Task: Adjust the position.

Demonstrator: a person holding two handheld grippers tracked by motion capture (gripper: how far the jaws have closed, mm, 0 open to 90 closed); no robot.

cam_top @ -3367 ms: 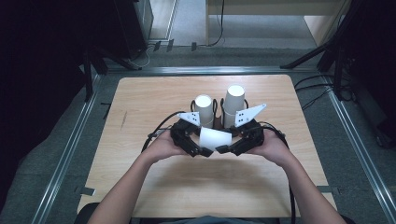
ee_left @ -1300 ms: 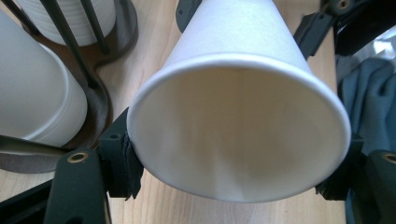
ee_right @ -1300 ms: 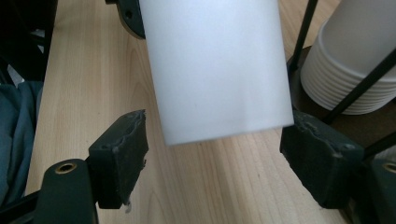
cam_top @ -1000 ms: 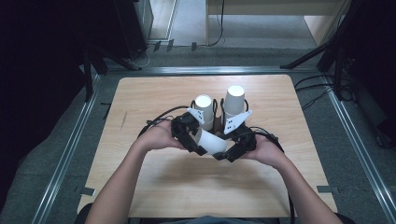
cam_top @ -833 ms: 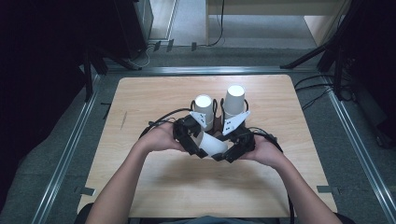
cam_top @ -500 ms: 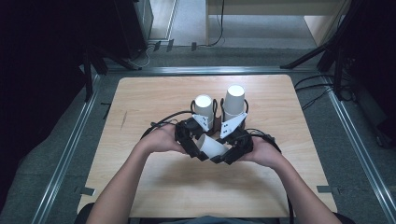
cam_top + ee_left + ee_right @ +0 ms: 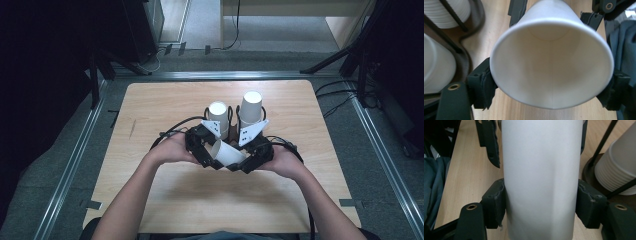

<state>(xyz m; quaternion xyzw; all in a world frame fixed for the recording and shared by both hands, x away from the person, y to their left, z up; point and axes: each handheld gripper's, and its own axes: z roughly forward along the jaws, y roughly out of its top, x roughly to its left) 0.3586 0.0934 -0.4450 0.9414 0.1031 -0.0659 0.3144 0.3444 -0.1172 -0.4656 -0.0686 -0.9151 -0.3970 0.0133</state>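
A white paper cup (image 7: pixel 227 152) lies on its side above the table between my two grippers. Its open mouth (image 7: pixel 551 62) faces the left gripper (image 7: pixel 214 160). That gripper's jaws have just been opening; the pads (image 7: pixel 482 86) sit beside the cup's rim without squeezing it. From the other side, the right gripper (image 7: pixel 239 166) holds the cup's narrow end (image 7: pixel 541 177). Its jaws have just been closing, and both pads (image 7: pixel 495 203) now press on the wall.
Two stacks of upside-down white cups (image 7: pixel 218 112) (image 7: pixel 251 105) stand in a black wire holder (image 7: pixel 231 114) just behind the grippers. Black cables (image 7: pixel 170 135) loop over the wooden table (image 7: pixel 150 100). Metal rails (image 7: pixel 70 165) line the table's sides.
Since the oldest frame the two grippers have drawn closer together and the cup has tipped to a slant. Over the last second the hands have hardly shifted.
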